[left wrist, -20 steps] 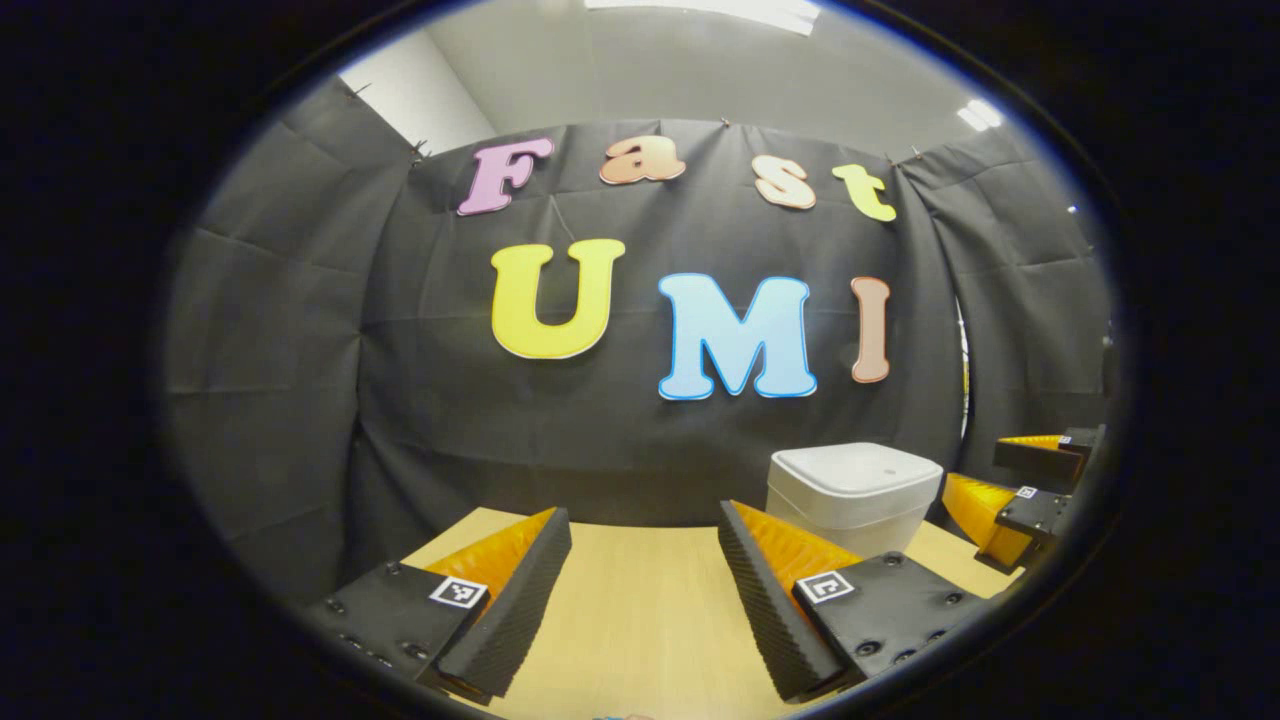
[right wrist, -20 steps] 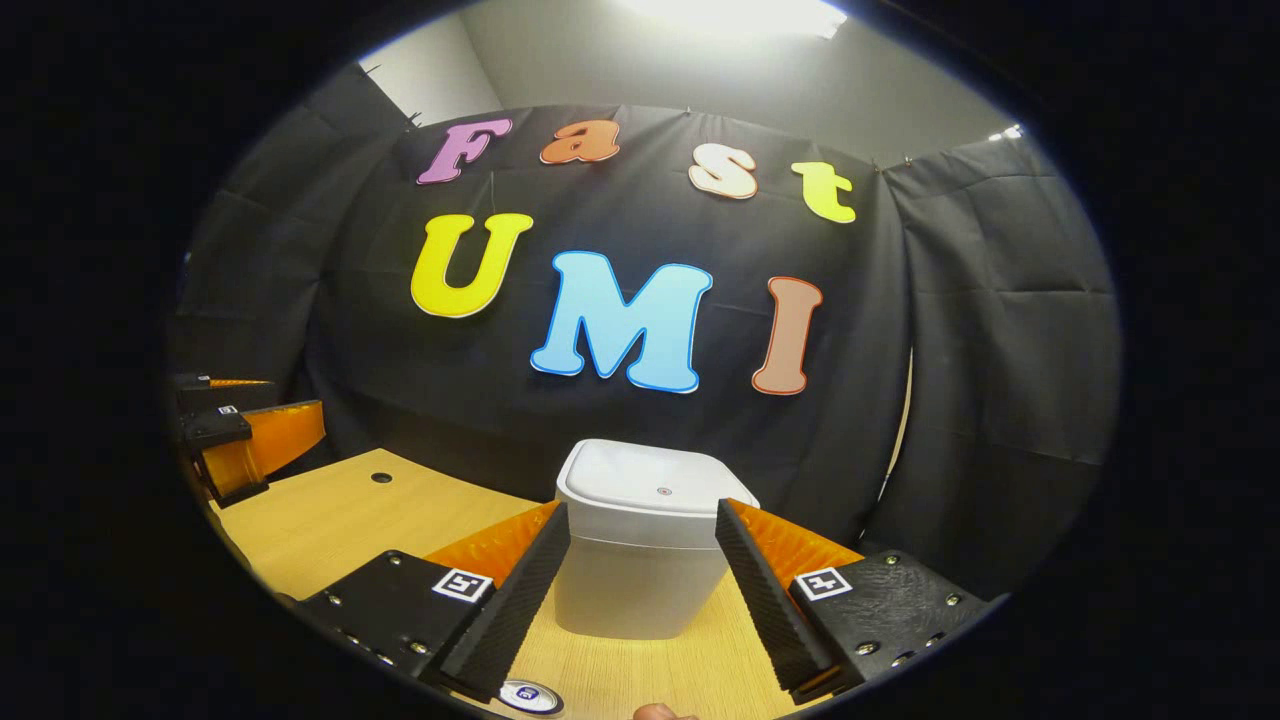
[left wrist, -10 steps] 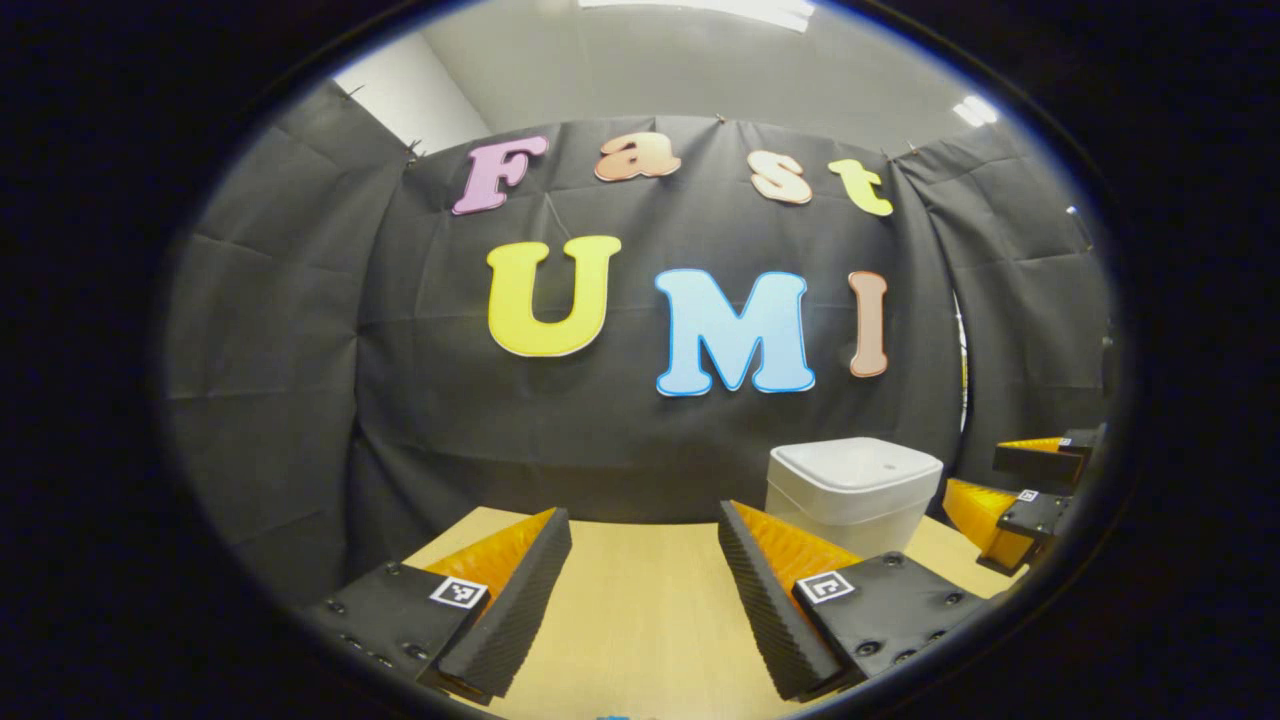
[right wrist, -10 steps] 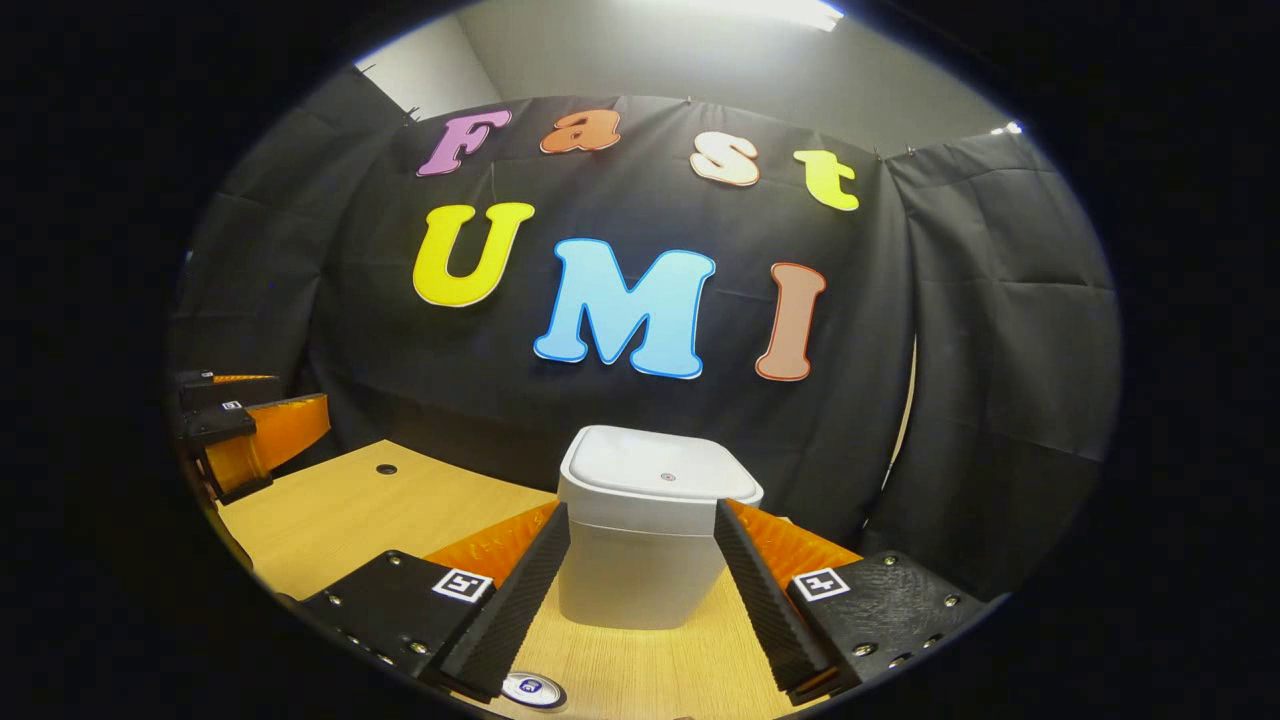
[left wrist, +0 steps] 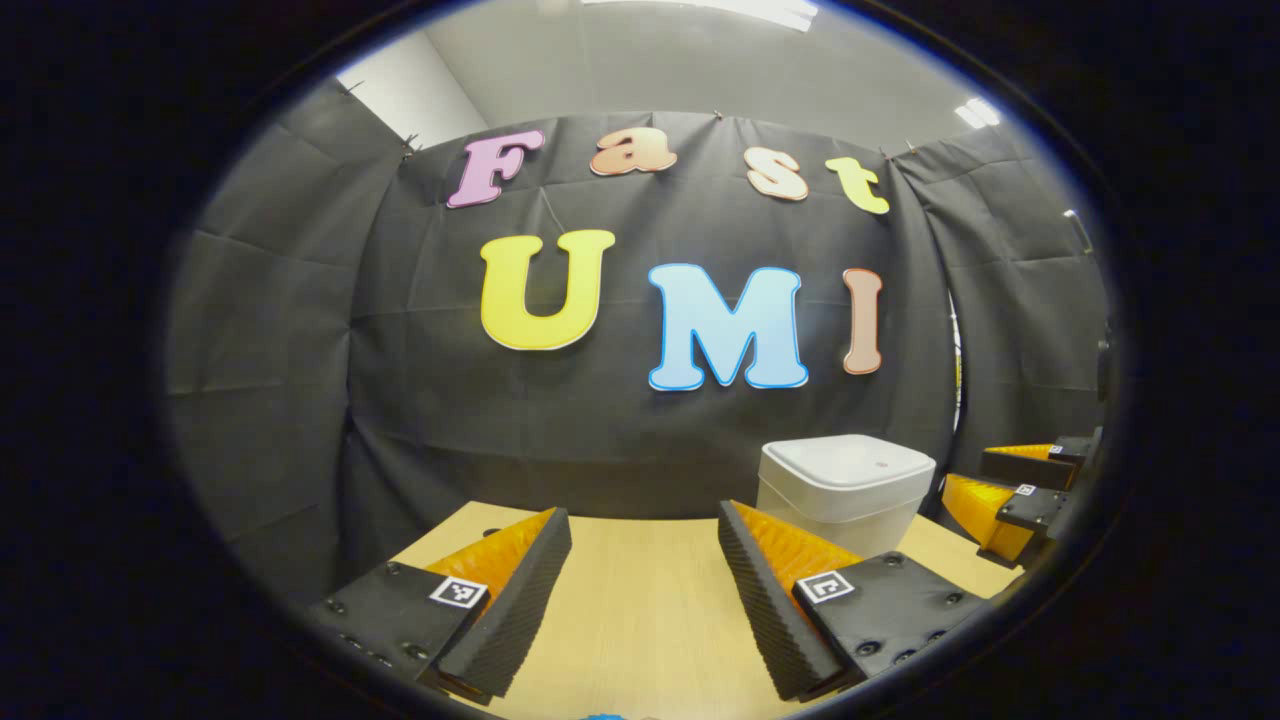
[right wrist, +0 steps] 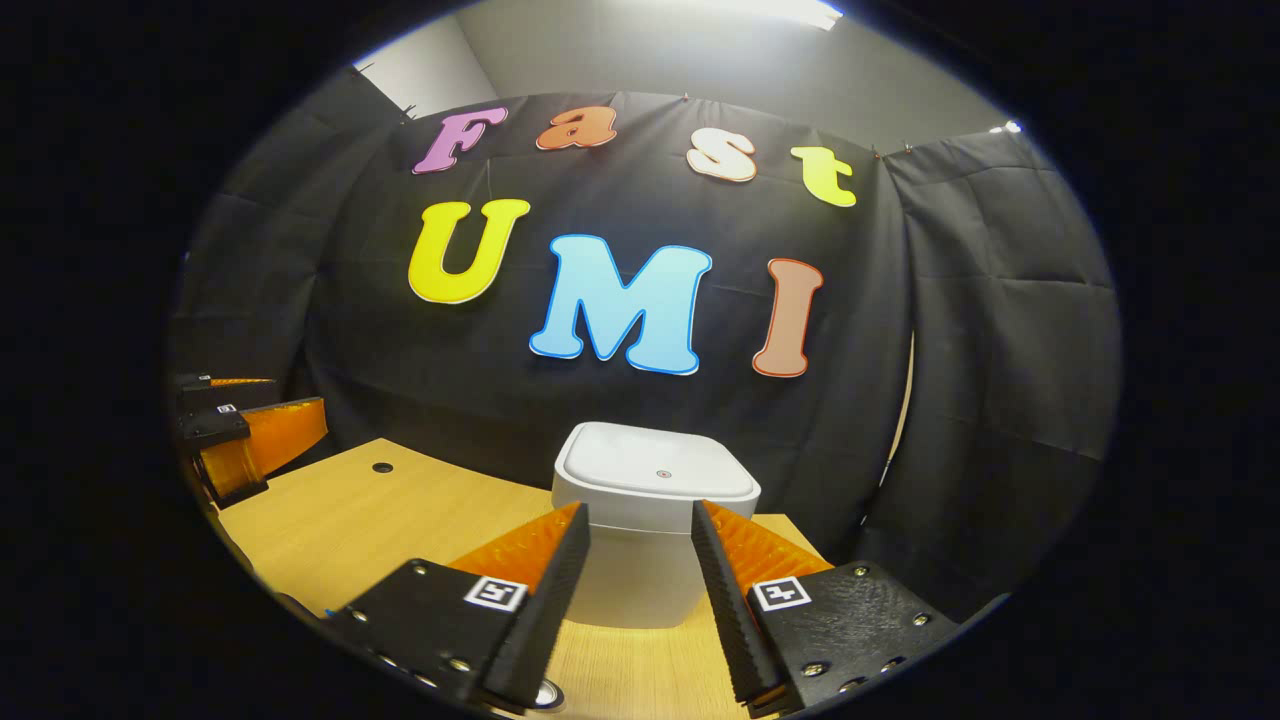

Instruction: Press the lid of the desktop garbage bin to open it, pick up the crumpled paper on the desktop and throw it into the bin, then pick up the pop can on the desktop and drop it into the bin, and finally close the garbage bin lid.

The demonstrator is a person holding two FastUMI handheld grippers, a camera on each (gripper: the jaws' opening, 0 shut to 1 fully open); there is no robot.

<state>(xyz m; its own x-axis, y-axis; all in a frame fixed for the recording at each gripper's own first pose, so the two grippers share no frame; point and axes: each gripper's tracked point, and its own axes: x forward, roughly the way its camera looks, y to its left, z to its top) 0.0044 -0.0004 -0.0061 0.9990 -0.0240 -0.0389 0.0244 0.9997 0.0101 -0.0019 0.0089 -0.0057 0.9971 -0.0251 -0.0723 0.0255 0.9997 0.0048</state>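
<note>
- On the bench (right wrist: 400, 510), toward its far edge by the black cloth wall, stands the white garbage bin (right wrist: 650, 530), upright, with its lid (right wrist: 655, 465) down flat.
- Right tongs (right wrist: 640, 555) are held level just above the bench, pointing straight at the bin; their two fingers frame the bin's body from the near side without touching it, and the gap between them is moderate, holding nothing.
- Near the base of the right tongs, at the bottom edge of the right gripper view, a round metal can top (right wrist: 545, 692) peeks out on the bench; most of it is hidden by the finger.
- Left tongs (left wrist: 645, 560) are also held level and low over the bench, aimed at the cloth wall to the left of the bin; their fingers stand wide apart with only bare wood between them.
- From the left gripper view the bin (left wrist: 840, 490) sits off to the right, beyond the right-hand finger, and the right tongs (left wrist: 1010, 490) show past it at the far right.
- From the right gripper view the left tongs (right wrist: 245, 440) show at the far left edge, well apart from the bin.
- Small dark hole (right wrist: 382, 467) marks the bench between the left tongs and the bin.
</note>
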